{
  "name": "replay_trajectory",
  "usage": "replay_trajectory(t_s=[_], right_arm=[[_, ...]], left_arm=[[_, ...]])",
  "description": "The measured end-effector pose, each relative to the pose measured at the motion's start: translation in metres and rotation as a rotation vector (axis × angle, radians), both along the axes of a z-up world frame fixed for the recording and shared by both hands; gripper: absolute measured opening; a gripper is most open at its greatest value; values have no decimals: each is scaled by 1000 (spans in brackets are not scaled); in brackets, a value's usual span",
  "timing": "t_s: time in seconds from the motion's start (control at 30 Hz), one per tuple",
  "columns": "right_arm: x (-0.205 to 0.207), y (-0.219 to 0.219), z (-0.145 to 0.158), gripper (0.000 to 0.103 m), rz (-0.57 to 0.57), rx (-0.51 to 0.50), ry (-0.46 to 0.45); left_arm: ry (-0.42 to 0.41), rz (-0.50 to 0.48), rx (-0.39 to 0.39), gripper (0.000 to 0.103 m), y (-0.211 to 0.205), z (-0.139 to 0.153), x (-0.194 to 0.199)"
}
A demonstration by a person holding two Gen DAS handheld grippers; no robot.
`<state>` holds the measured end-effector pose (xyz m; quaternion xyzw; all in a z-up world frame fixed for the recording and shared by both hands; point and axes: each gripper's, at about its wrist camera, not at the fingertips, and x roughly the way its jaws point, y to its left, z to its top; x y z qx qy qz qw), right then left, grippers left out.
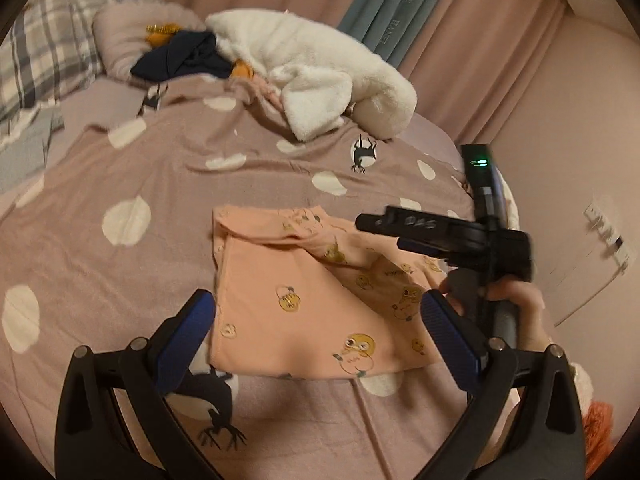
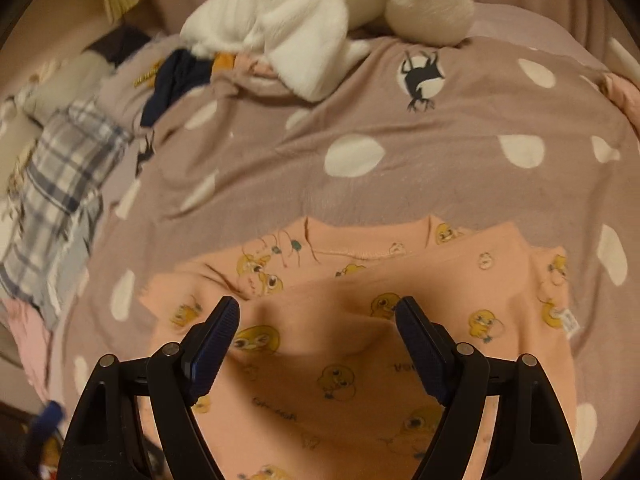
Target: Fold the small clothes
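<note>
Peach shirt [image 1: 304, 304] lies part-folded on the bed [image 1: 224, 184], collar toward the far white fleece [image 1: 320, 72], long axis running near to far. Left gripper [image 1: 320, 332] spread wide above its near edge, holding nothing. Right gripper [image 2: 316, 344] likewise spread wide, empty, low over the shirt's middle.

Spread right tongs [image 2: 318, 310] above peach garment [image 2: 360, 360]
</note>
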<state>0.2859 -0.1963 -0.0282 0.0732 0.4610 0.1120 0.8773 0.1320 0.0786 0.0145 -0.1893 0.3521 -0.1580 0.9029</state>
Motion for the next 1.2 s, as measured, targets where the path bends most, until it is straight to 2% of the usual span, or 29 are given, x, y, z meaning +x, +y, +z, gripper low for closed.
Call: replay_trajectory(t_s=[0.1, 0.2, 0.27, 0.33, 0.4, 0.5, 0.6, 0.67, 0.83, 0.93, 1.0, 1.03, 1.13, 1.2], right_arm=[[-9, -2, 7, 81, 6, -12, 25], [-20, -10, 12, 81, -12, -32, 39], [-26, -20, 11, 87, -16, -6, 65], [-30, -29, -2, 89, 4, 54, 150], [-32, -30, -16, 89, 31, 81, 190], [-19, -30, -38, 89, -4, 72, 219], [3, -23, -49, 89, -29, 189, 230], [13, -6, -47, 89, 12, 256, 226], [7, 68, -48, 89, 281, 312, 290], [19, 100, -48, 89, 279, 207, 220], [42, 106, -43, 89, 194, 165, 127], [53, 103, -38, 89, 111, 151, 68], [61, 91, -21, 89, 20, 181, -68], [54, 83, -14, 89, 29, 191, -75]], left_arm=[[43, -23, -11, 103, 0, -2, 0], [67, -1, -10, 103, 3, -5, -3], [85, -2, -1, 103, 3, -9, -4], [101, -8, -7, 103, 2, -13, -4], [120, -8, -7, 103, 0, -16, -4], [147, -23, 3, 103, -1, -21, -3], [152, -8, 3, 103, 8, -21, -2], [149, 21, 18, 103, 16, -21, -1], [169, 85, 40, 103, 41, -29, -1], [202, 100, 53, 103, 48, -37, 1], [232, 102, 51, 103, 49, -40, 3], [234, 102, 37, 103, 50, -39, 4], [212, 93, -17, 103, 50, -33, 0], [205, 70, -29, 103, 48, -29, -1]])
